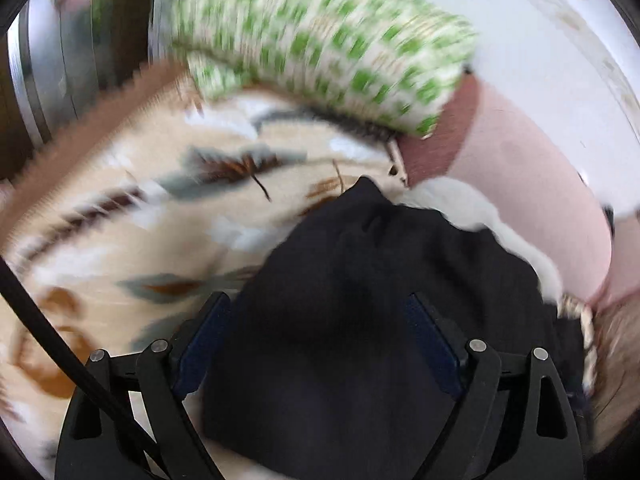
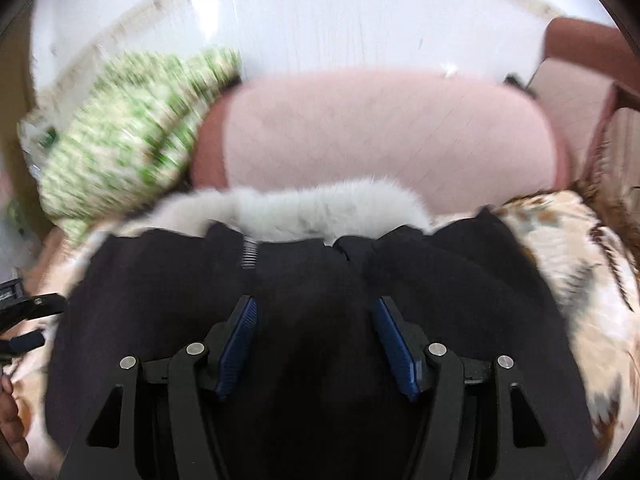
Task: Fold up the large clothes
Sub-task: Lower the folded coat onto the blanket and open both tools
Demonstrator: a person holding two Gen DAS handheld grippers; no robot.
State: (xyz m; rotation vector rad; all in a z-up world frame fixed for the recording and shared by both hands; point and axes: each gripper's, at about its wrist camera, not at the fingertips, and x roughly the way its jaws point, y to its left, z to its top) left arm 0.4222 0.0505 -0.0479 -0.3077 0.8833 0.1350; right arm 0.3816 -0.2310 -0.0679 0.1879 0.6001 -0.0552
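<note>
Hovering with both tools spread, you've got nothing clamped right now: the left gripper [image 1: 320, 340] stands wide, its blue pads either side of dark cloth without pressing on it, and the right gripper [image 2: 316, 340] is parted too, pads clear of the fabric below. Under both sits the black coat [image 2: 304, 280], lying across the patterned blanket [image 1: 120, 208] on the bed, with its pale fur trim [image 2: 288, 208] running along the far edge and a metal zipper end [image 2: 248, 254] showing just this side of the fur. Beyond that you've got the pink headboard cushion [image 2: 380, 128] and the green checked pillow [image 1: 320, 40] off to the side. Now, handling: this looks like a thick, padded garment, so reckon on it being soft and floppy but bulky, likely heavier than a shirt, and prone to sag in the middle if you lift only one end. The outer cloth may slide in a shallow pinch, so bite deep into a doubled layer. Best holds, I'd say, are the shoulder seams just below the fur, one tool each side. Stay off the fur itself, which looks too loose to carry weight.
</note>
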